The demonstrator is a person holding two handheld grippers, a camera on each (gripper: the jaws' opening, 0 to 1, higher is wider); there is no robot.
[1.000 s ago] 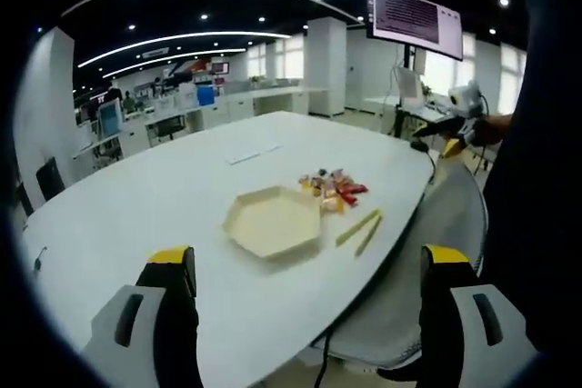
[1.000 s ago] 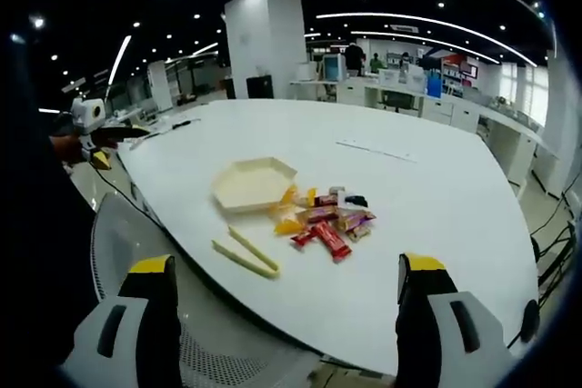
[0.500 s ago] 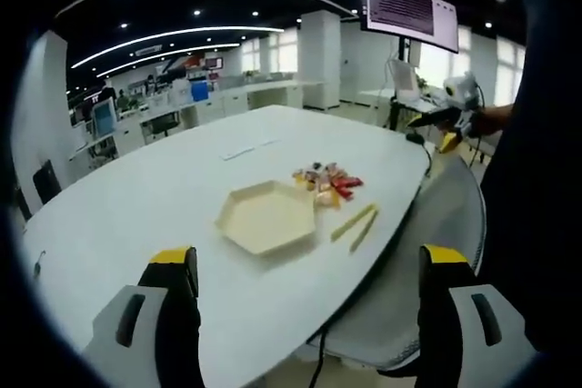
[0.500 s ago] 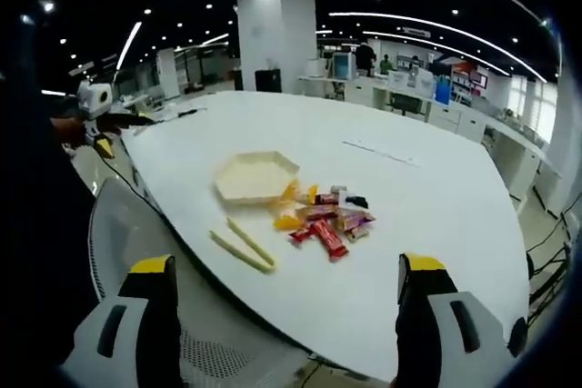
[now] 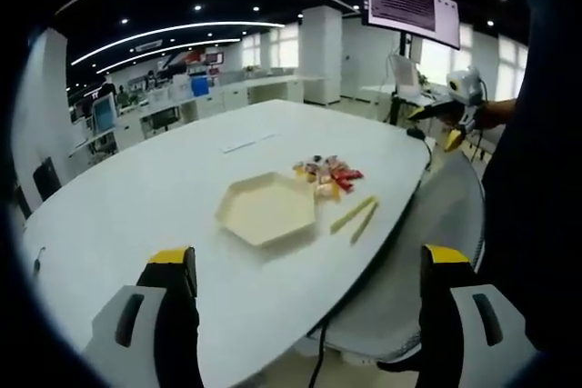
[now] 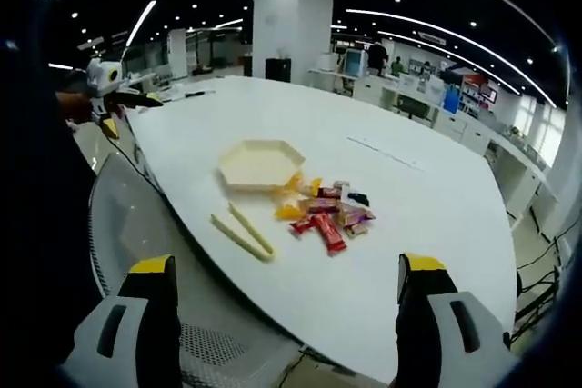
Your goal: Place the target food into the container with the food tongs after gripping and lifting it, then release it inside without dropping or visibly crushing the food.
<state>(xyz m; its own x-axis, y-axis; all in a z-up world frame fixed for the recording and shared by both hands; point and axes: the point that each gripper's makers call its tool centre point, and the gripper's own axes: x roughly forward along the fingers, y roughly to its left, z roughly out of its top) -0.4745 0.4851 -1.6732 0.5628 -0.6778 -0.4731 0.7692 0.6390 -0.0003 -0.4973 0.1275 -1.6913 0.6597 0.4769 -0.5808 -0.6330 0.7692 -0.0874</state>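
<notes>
Both tongs hang over the near edge of the big white surface (image 5: 164, 197), and both stand wide apart with nothing between them. In the left gripper view, the left tongs (image 5: 305, 293) frame the scene from below: the pale hexagonal tray (image 5: 266, 209) sits well ahead of them, roughly between the two jaws. Just past the tray, on its far right side, lies the pile of wrapped snacks (image 5: 326, 173), touching or nearly touching the tray's rim. The yellow food tongs (image 5: 355, 216) lie flat to the right of the tray, near the surface edge, well apart from the left tongs. The other gripper (image 5: 459, 102) pokes in at the upper right.

Over to the right gripper view: the right tongs (image 6: 285, 302) are spread wide too. Ahead of them lies the snack pile (image 6: 326, 213), red and orange wrappers showing, with the tray (image 6: 259, 164) beyond and to the left. The food tongs (image 6: 242, 233) lie closer, ahead of the left jaw, untouched. A mesh chair back (image 6: 164, 297) sits beneath, below the surface edge.
</notes>
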